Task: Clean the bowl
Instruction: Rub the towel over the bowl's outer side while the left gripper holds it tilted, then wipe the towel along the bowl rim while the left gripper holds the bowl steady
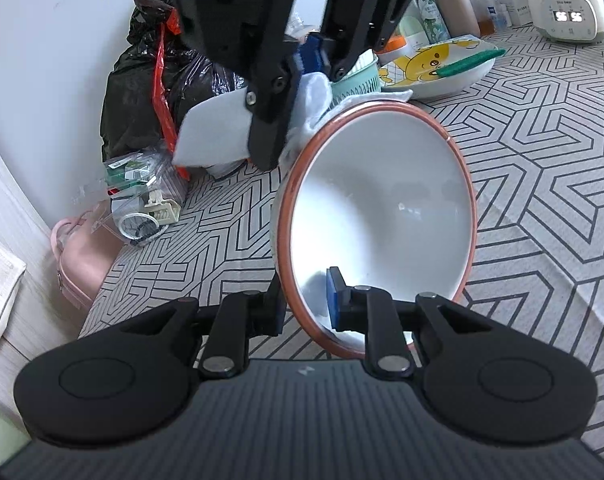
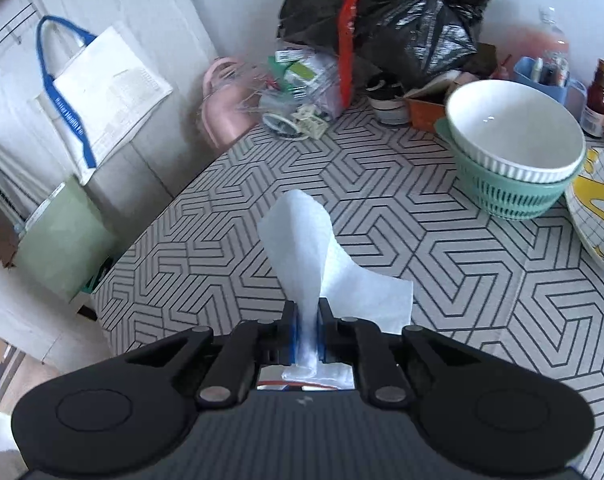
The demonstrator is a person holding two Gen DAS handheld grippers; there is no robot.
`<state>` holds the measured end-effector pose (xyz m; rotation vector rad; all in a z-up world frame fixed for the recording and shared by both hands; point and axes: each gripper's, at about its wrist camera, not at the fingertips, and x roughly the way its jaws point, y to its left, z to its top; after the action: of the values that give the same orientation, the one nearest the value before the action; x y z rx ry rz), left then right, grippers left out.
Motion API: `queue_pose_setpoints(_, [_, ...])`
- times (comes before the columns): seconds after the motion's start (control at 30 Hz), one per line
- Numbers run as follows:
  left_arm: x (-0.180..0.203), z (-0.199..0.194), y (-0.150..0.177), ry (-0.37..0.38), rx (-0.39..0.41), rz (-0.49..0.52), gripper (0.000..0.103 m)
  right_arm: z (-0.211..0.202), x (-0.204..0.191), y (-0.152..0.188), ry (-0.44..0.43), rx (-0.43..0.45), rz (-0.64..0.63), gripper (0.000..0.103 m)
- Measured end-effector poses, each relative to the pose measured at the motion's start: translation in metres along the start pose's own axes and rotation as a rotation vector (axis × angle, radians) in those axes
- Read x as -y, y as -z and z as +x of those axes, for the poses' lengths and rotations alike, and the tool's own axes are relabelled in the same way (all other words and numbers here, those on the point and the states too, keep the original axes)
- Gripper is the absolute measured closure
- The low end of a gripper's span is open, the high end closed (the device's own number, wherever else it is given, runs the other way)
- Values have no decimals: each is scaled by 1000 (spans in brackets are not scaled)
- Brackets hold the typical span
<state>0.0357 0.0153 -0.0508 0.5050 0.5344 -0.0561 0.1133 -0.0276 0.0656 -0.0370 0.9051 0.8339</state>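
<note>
A white bowl with an orange-brown rim (image 1: 378,216) is tilted on its side above the patterned table. My left gripper (image 1: 306,304) is shut on the bowl's near rim, one blue pad inside and the other finger outside. My right gripper (image 2: 306,330) is shut on a white paper towel (image 2: 306,240) that sticks up from its fingers. In the left wrist view the right gripper (image 1: 310,68) hangs above and behind the bowl's far rim, with the towel (image 1: 213,132) trailing left of it. The towel is not inside the bowl.
A ribbed white bowl (image 2: 514,128) sits in a green basket (image 2: 510,196). A bear-print plate (image 1: 438,66) holds a green sponge (image 1: 472,62). Black rubbish bags (image 2: 386,20), clutter, bottles and a white appliance (image 1: 566,12) line the table's back. The table's left edge (image 2: 149,224) drops off.
</note>
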Motion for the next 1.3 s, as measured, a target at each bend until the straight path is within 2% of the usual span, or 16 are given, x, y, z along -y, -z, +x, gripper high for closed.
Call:
queue_pose_setpoints(0.3, [1, -1, 3, -8, 9, -2, 84, 11, -9, 4, -124, -103, 3, 97])
queue_pose_setpoints(0.7, [15, -2, 4, -64, 39, 40, 83, -5, -17, 10, -67, -73, -28, 98])
queue_pose_setpoints(0.93, [17, -2, 4, -70, 42, 43, 83, -8, -11, 7, -65, -68, -11, 98])
queue_pose_setpoints(1.13, [11, -1, 3, -44, 24, 37, 83, -11, 3, 1, -41, -34, 42, 97])
queue_pose_setpoints(1.3, [-3, 3, -5, 44, -25, 53, 83, -8, 13, -3, -58, -38, 59, 97])
